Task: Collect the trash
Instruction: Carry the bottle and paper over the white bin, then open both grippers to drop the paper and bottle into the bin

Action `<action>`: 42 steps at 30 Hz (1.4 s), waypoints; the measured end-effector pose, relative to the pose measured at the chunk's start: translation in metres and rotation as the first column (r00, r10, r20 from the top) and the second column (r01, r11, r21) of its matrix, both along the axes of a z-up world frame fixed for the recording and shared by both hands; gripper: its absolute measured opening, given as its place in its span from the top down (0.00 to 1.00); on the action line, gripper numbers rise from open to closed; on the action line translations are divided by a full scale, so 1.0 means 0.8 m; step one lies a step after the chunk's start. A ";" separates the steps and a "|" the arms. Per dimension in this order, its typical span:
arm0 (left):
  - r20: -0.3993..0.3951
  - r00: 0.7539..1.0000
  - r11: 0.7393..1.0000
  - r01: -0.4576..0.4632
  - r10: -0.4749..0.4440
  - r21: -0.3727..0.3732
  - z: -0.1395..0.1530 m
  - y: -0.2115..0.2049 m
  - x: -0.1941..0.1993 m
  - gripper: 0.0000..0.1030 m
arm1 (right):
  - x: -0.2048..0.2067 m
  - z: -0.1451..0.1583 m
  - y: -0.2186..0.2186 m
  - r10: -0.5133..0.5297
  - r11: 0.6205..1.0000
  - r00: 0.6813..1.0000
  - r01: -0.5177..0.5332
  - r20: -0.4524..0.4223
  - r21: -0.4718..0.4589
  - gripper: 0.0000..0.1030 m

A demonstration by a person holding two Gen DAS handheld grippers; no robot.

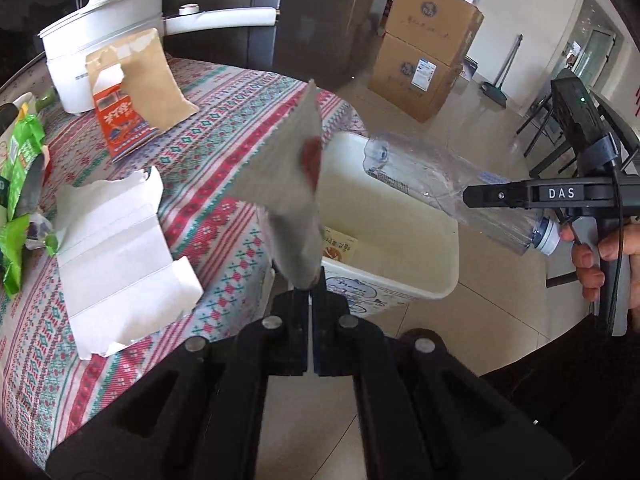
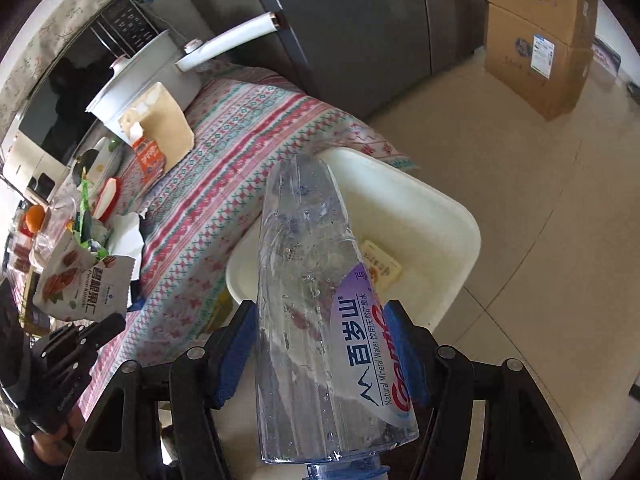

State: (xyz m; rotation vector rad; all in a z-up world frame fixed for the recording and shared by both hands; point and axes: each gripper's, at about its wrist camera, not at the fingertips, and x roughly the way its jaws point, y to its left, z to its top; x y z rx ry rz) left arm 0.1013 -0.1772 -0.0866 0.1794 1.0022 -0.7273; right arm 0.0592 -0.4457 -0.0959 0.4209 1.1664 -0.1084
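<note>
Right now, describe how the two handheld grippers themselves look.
Both are black plastic with round silver pins at their linkage joints. The right gripper has blue pads on its fingers; seen from the left camera, it has a pistol-style handle, a white "DAS" marking, a black cable and a green light. The left gripper looks black throughout.

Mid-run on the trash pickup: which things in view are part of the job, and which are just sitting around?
Part of the job:
- snack wrapper, pinched in the left gripper
- plastic bottle, clamped in the right gripper
- white bin beside the table
- torn white box
- torn orange carton
- green wrappers

Just lying about:
- white pot
- stacked cardboard boxes
- broom
</note>
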 end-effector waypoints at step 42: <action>0.135 0.991 0.974 -0.044 0.014 0.222 -0.015 -0.016 0.025 0.05 | 0.035 -0.075 -0.010 -0.034 0.999 0.977 0.025 -0.209 -0.044 0.35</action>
